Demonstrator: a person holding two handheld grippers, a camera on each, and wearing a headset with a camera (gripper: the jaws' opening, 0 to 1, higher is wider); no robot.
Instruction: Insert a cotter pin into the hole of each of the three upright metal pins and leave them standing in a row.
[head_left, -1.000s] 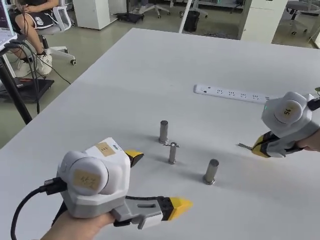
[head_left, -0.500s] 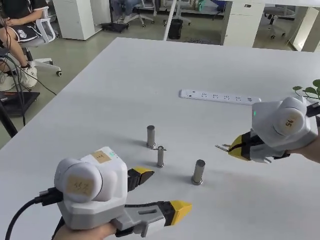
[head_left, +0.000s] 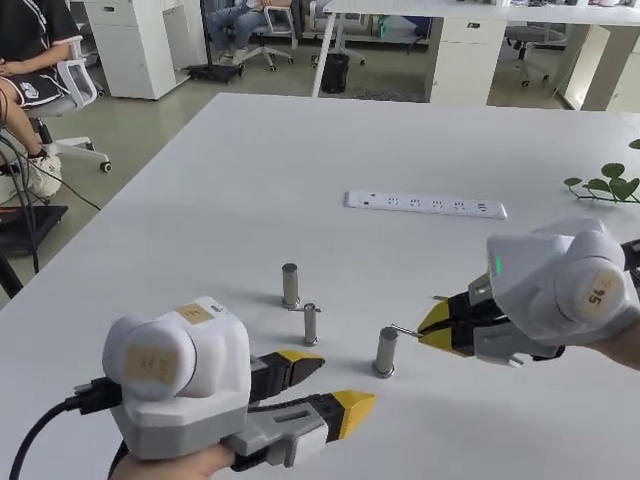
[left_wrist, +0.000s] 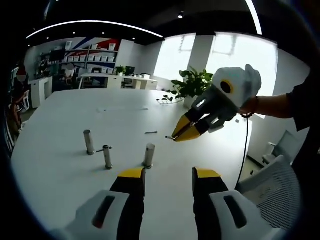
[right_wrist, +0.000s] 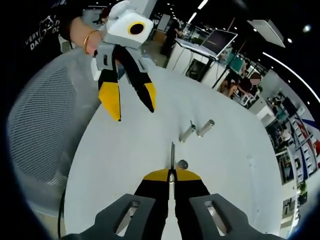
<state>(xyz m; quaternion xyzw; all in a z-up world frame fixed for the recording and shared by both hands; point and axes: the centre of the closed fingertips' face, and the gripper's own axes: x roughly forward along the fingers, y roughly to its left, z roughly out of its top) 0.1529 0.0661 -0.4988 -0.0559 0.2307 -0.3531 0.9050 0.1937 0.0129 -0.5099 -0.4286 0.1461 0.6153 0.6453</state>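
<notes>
Three upright metal pins stand on the white table. The far pin (head_left: 290, 285) and the near-right pin (head_left: 386, 352) are bare. The middle pin (head_left: 310, 324) has a cotter pin through its top. My right gripper (head_left: 436, 330) is shut on a thin cotter pin (head_left: 405, 331) whose tip is just right of the near-right pin's top. In the right gripper view the cotter pin (right_wrist: 172, 155) points forward past that pin's top (right_wrist: 182, 164). My left gripper (head_left: 335, 385) hovers open and empty in front of the pins, its yellow tips (left_wrist: 131, 173) apart.
A white power strip (head_left: 425, 205) lies farther back on the table (head_left: 200, 200). A small plant (head_left: 610, 185) sits at the right edge. A small thin piece (left_wrist: 151, 132) lies on the table beyond the pins. A person sits on a chair (head_left: 70, 80) off the table's left.
My right gripper has carried the cotter pin leftward, from well right of the near-right pin to just beside its top. The left gripper has hardly moved; the head camera has shifted.
</notes>
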